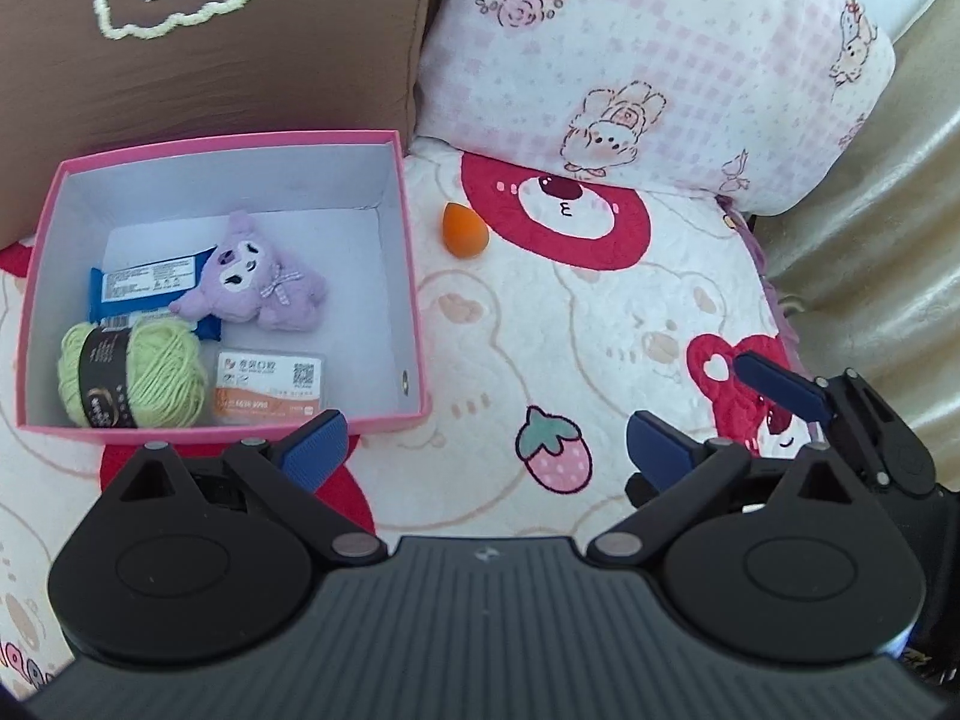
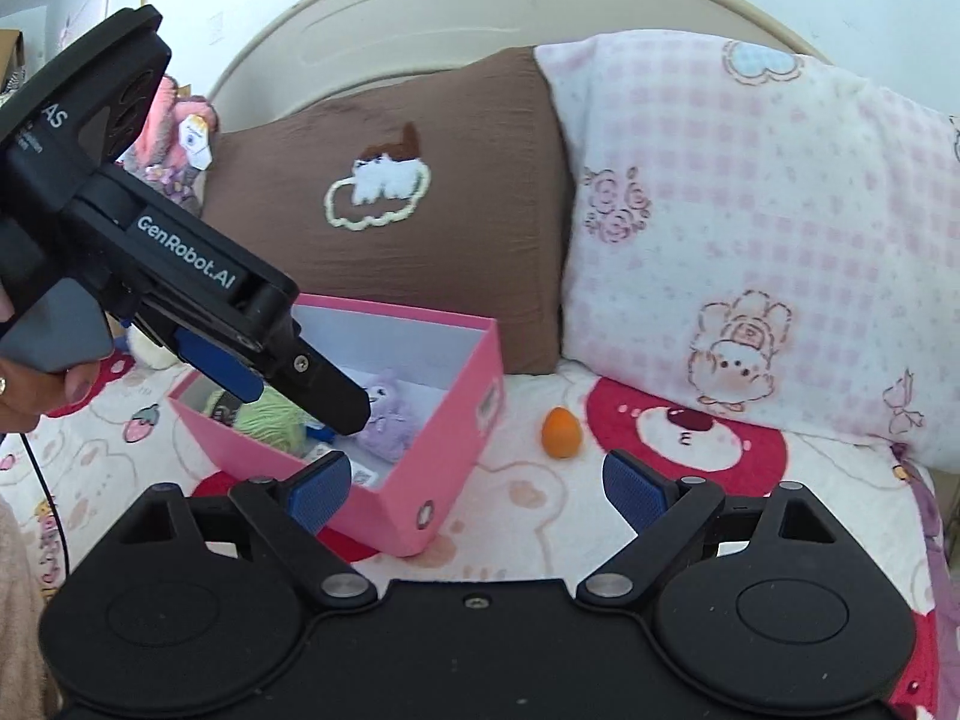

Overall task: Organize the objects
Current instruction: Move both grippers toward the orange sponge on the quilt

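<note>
A pink box [image 1: 414, 276] [image 2: 456, 438] lies open on the bed. It holds a purple plush [image 1: 264, 276] [image 2: 390, 414], green yarn [image 1: 138, 375] [image 2: 270, 420], a blue packet [image 1: 144, 285] and an orange-and-white card pack [image 1: 270, 387]. An orange sponge egg [image 1: 462, 228] [image 2: 561, 432] lies on the blanket right of the box. My left gripper [image 1: 486, 453] is open and empty, near the box's front right corner; it also shows in the right wrist view [image 2: 288, 384] above the box. My right gripper [image 2: 477, 489] is open and empty, short of the egg.
A brown pillow [image 1: 210, 54] [image 2: 390, 222] and a pink checked pillow [image 1: 648, 60] [image 2: 750, 240] stand behind the box. A cream headboard [image 2: 420, 18] rises behind them. A gold fabric [image 1: 870, 240] lies at the bed's right edge. The blanket [image 1: 540, 330] has bear prints.
</note>
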`<state>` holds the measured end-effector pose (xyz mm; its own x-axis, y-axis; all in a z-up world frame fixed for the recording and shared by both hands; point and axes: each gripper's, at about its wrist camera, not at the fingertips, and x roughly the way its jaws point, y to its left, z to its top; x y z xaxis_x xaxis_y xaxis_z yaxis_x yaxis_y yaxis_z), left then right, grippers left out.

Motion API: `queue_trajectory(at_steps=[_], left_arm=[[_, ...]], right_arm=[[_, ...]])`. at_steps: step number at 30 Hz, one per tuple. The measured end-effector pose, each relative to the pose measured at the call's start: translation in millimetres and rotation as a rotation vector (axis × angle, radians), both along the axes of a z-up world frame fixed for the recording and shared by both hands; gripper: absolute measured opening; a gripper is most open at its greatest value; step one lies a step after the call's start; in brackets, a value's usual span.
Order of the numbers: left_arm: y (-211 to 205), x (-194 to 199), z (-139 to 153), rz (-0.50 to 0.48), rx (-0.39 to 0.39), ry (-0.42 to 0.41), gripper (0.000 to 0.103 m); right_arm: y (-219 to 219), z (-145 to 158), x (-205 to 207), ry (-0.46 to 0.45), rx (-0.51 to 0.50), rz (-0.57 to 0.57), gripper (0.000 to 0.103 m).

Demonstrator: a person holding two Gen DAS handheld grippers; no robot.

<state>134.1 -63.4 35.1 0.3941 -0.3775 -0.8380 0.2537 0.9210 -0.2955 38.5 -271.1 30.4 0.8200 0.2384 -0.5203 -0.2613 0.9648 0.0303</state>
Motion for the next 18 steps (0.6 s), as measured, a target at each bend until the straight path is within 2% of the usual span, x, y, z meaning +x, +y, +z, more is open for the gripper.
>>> queue_trajectory(at_steps=[4, 10, 12, 15, 18], left_arm=[[-26.4, 16.6, -4.5, -0.034, 0.010, 0.025, 0.099], [-54.4, 18.2, 10.9, -0.072, 0.060, -0.049, 0.098], [-62.2, 24.9, 11.9, -0.069, 0.077, -0.062, 0.098], [-75.3, 44.6, 9.3, -0.051, 0.075, -0.092, 0.097], [-89.4, 70.1, -3.6, -0.056, 0.009, -0.058, 0.090]], right_arm=[[-14.0, -9.4, 17.1, 0.035, -0.016, 0.023, 0.093], [-26.5, -27.8, 38.6, 0.048, -0.030, 0.058, 0.093], [-29.6, -32.8, 43.5, 0.022, -0.026, 0.070, 0.092], [-29.6, -41.0, 47.2, -0.080, -0.059, 0.043, 0.092], [-29.2, -51.8, 59.2, -0.101, -0.059, 0.052, 0.092]])
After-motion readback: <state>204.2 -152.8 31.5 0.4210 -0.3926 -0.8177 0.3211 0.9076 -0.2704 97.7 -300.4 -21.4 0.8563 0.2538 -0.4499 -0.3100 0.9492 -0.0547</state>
